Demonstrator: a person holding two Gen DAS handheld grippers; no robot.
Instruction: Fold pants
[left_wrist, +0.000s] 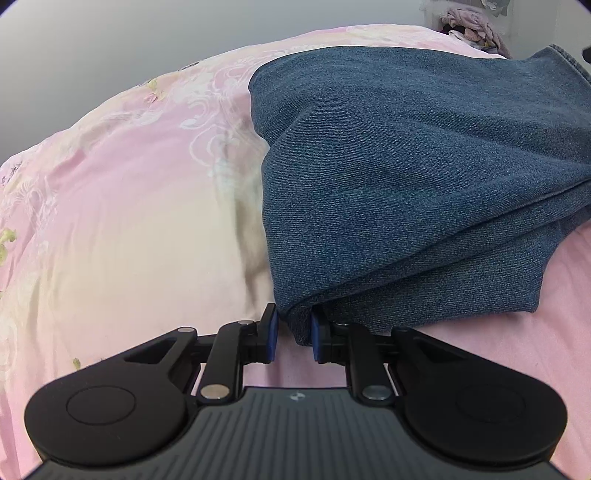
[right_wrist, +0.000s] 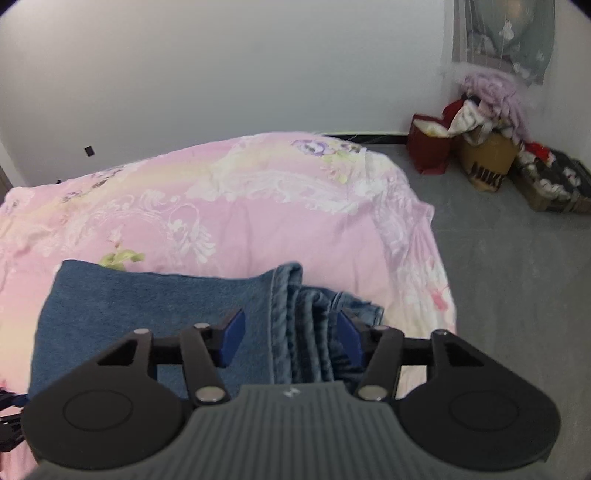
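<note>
We see the pants (left_wrist: 406, 177), blue denim, lying folded in layers on the bed (left_wrist: 129, 221), which is covered by a pink floral sheet. From the left wrist view they fill the right half of the frame, stacked in several thick folds, with a hem showing at the far upper right.

Our left claw (left_wrist: 293, 338) sits low, nearly level with the bed, pointing forward at the near corner of the folded stack. Its two blue pads (left_wrist: 272, 338) stand a narrow gap apart, and the corner fold of denim hangs down between them. The right pad touches the cloth; a sliver of sheet shows between the left pad and the fold, so we cannot tell whether the cloth is truly pinched.

Our right claw (right_wrist: 290, 336) is held higher and tilted down over the pants (right_wrist: 147, 314), near the edge where bunched hems and seams (right_wrist: 306, 325) pile up. Its fingers are spread wide, one pad over the flat denim panel and the other at the far side of the bunched folds, with the cloth passing between them ungripped.

Beyond the bed in the right wrist view we see grey floor (right_wrist: 517, 277), a white wall, and a heap of bags and clothes (right_wrist: 487, 147) in the corner.
</note>
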